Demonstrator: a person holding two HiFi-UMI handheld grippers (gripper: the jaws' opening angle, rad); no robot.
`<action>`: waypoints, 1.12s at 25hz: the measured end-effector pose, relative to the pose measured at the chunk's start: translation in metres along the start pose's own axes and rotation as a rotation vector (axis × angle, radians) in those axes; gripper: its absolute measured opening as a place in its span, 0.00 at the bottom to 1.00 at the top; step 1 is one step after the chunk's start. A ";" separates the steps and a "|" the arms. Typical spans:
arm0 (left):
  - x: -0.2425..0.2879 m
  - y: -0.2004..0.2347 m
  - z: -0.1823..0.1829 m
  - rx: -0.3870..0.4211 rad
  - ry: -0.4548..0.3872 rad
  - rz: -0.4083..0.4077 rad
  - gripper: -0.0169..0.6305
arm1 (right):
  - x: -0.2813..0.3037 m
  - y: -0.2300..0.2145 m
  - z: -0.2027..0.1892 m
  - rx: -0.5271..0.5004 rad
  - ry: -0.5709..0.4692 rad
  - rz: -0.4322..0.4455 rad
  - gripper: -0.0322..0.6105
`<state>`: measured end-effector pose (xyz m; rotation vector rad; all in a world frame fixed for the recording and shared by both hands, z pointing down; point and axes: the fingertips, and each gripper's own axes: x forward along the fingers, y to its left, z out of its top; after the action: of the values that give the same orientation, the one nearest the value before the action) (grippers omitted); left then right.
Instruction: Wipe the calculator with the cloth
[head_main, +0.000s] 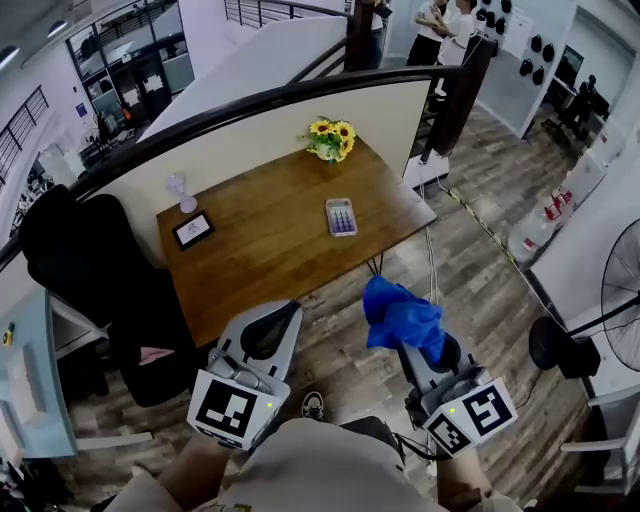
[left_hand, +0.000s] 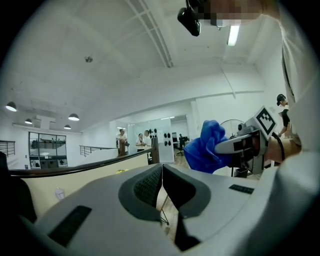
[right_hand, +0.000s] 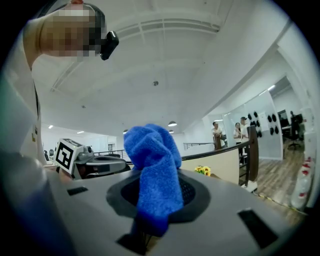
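Observation:
A grey calculator (head_main: 341, 216) lies on the far right part of the wooden table (head_main: 270, 240). My right gripper (head_main: 415, 335) is shut on a bunched blue cloth (head_main: 400, 315), held well short of the table above the floor; in the right gripper view the cloth (right_hand: 152, 172) stands up from between the jaws. My left gripper (head_main: 268, 330) hovers just off the table's near edge, shut with nothing in it; the left gripper view shows its jaws together (left_hand: 162, 187) and the cloth (left_hand: 210, 147) off to the right.
On the table stand a bunch of sunflowers (head_main: 332, 139) at the back, a small framed picture (head_main: 192, 230) and a pale little ornament (head_main: 183, 193) at the left. A black office chair (head_main: 95, 275) sits left of the table. A fan (head_main: 610, 310) stands at the right.

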<state>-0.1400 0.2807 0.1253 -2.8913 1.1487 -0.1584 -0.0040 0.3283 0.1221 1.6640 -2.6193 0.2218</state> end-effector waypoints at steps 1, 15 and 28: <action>0.006 0.007 0.000 -0.001 -0.003 -0.004 0.04 | 0.010 0.000 -0.001 -0.007 0.011 0.007 0.19; 0.088 0.074 -0.008 -0.020 -0.011 0.013 0.04 | 0.095 -0.079 0.000 -0.007 0.039 -0.030 0.20; 0.240 0.117 -0.011 -0.016 0.052 0.135 0.04 | 0.206 -0.216 0.006 -0.007 0.089 0.112 0.20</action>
<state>-0.0474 0.0309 0.1488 -2.8267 1.3546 -0.2235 0.1028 0.0523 0.1594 1.4708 -2.6462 0.2830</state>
